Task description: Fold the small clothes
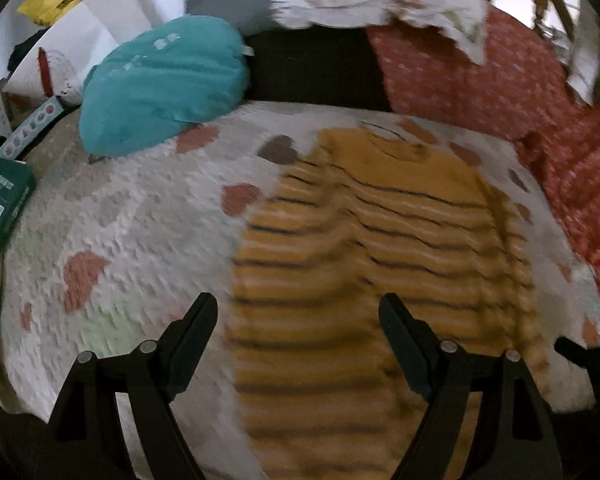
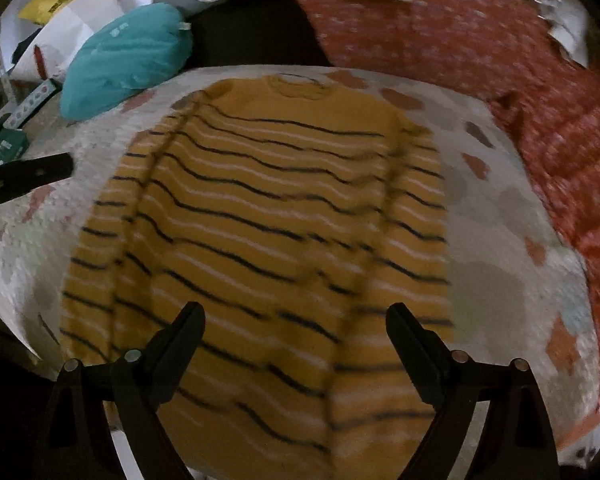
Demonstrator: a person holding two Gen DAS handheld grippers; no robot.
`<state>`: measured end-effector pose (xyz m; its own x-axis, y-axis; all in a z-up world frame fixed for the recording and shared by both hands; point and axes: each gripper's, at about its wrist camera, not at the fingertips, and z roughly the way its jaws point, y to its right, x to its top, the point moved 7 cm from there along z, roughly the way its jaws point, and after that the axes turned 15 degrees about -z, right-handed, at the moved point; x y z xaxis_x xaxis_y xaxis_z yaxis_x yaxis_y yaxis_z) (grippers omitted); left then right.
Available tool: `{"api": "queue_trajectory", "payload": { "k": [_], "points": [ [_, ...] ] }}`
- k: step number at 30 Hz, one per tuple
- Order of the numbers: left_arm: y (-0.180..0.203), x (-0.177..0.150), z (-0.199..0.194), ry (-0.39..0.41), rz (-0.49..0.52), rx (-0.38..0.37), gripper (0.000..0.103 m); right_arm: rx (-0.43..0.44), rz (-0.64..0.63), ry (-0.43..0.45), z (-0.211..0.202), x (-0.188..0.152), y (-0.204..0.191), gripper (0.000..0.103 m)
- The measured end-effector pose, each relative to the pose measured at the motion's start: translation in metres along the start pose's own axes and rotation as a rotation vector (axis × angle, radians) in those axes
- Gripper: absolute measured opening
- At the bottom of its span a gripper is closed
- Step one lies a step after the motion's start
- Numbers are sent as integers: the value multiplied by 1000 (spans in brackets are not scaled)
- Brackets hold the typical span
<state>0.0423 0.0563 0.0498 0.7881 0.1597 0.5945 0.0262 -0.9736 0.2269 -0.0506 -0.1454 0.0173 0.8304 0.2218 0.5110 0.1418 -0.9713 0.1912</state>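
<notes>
- The striped sweater (image 2: pixel 268 216) lies flat on a white blanket (image 1: pixel 140 240) with heart shapes, neckline at the far end, pretty much in the middle of the blanket.
- The right wrist view gets nearly the whole sweater, both sleeves lying alongside the body. The left wrist view only catches its left part, blurry.
- The left gripper (image 1: pixel 298 308) hangs over the sweater's left edge, fingers wide apart, nothing between them.
- The right gripper (image 2: pixel 296 318) is over the lower middle of the sweater, fingers also spread wide and empty.
- The right view shows one dark finger of the left gripper poking in at the left edge; the left view shows a dark bit at its right edge, too small to tell what it is.
- Both views show a teal pillow (image 1: pixel 164 80) at the blanket's far left corner and a red patterned cover (image 2: pixel 500 60) to the right.
- A green box (image 1: pixel 0 208) shows clearly only in the left view.
</notes>
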Motion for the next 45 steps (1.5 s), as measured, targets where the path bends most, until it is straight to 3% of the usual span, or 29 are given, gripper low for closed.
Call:
{"api": "queue_trajectory", "payload": {
  "k": [5, 9, 13, 15, 17, 21, 26, 31, 37, 45],
  "points": [
    [-61, 33, 25, 30, -124, 39, 77, 165, 2, 6, 25, 45, -41, 75],
    [-112, 40, 43, -4, -231, 140, 77, 268, 24, 39, 42, 81, -71, 72],
    [-147, 47, 46, -30, -356, 144, 76, 259, 13, 38, 61, 97, -91, 72],
    [-152, 48, 44, -27, -372, 144, 76, 251, 9, 24, 71, 99, -96, 71],
    [-155, 48, 40, -11, -370, 150, 76, 242, -8, 9, 79, 101, -100, 60],
    [-161, 47, 35, -11, -399, 138, 77, 196, -66, 18, 81, 106, -113, 46],
    [-167, 52, 33, -11, -444, 114, 76, 163, -136, -22, 88, 103, -129, 14],
    [-173, 52, 32, -18, -469, 98, 76, 122, -173, -10, 78, 104, -134, 10],
    [-183, 54, 27, -9, -503, 92, 76, 137, -169, -9, 68, 101, -137, 10],
    [-185, 54, 27, -11, -509, 86, 77, 87, -210, -66, 83, 90, -141, 10]
  ]
}}
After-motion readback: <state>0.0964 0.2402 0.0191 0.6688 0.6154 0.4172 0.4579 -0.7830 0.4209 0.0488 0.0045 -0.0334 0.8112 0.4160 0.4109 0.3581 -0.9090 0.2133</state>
